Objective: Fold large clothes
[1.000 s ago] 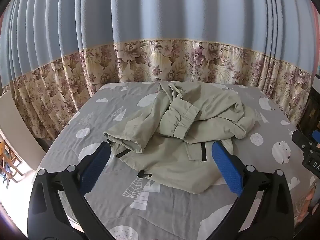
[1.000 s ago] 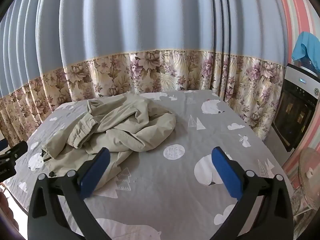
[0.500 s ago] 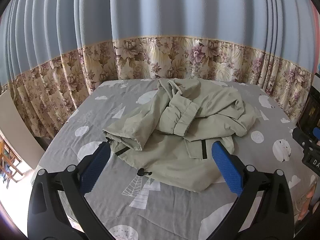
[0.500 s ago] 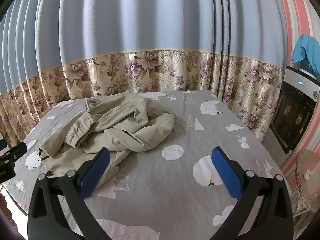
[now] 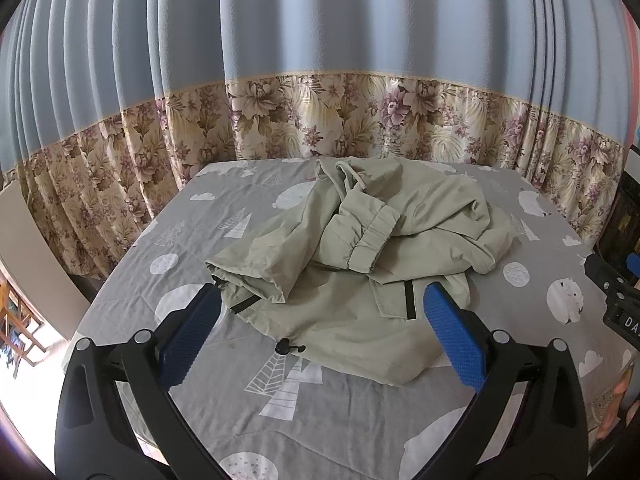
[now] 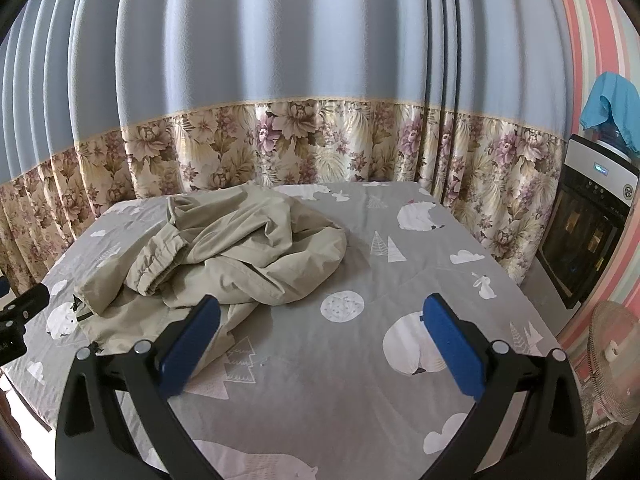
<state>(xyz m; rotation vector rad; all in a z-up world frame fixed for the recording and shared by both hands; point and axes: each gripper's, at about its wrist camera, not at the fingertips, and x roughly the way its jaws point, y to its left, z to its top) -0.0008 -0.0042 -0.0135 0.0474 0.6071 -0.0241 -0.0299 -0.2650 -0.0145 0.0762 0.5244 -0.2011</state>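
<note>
A pale olive jacket [image 5: 360, 264] lies crumpled in a heap on a bed with a grey patterned sheet [image 5: 192, 236]. One elastic-cuffed sleeve [image 5: 372, 236] rests on top, and a black cord toggle [image 5: 284, 346] sits at the near hem. My left gripper [image 5: 320, 320] is open and empty, held above the jacket's near hem. In the right wrist view the jacket [image 6: 224, 256] lies to the left. My right gripper [image 6: 320, 320] is open and empty over bare sheet [image 6: 400, 280], just right of the jacket.
Blue curtains with a floral lower band [image 5: 320, 120] hang close behind the bed. A black oven-like appliance [image 6: 584, 236] with a blue cloth [image 6: 612, 104] on top stands at the right. A wicker fan [image 6: 612, 356] stands beside the bed's right corner.
Both grippers have tilted slightly, so the bed and jacket sit a little lower in view. The jacket has not moved. Both grippers stay open.
</note>
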